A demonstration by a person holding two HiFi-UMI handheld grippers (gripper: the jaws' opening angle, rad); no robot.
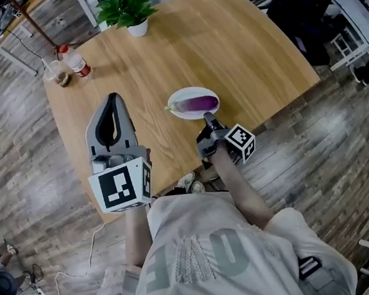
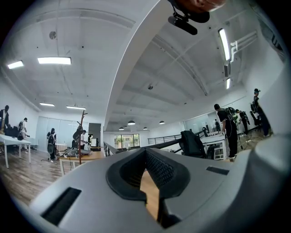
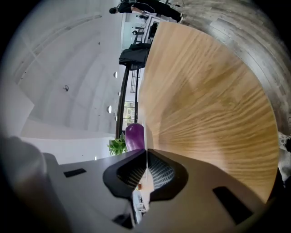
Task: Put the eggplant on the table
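Head view: a light wooden surface (image 1: 223, 41) seen from above, with the person's two arms reaching over its near edge.
Eggplant (image 1: 200, 103): purple, lying lengthwise on a white plate (image 1: 177, 100) that sits close to the near edge of the surface.
Right gripper (image 1: 209, 116): at the plate's near rim, its fingers pinched narrow on that thin white rim. In the right gripper view the rim shows as a white line between the fingers, with the eggplant just beyond.
Left gripper (image 1: 113, 99): over the surface to the left of the plate and apart from it. Its fingers are closed together, with nothing between them.
Far edge: a potted plant (image 1: 126, 11) in a white pot.
Far left corner: a red-capped bottle (image 1: 76, 62) just beside a cup (image 1: 58, 74).
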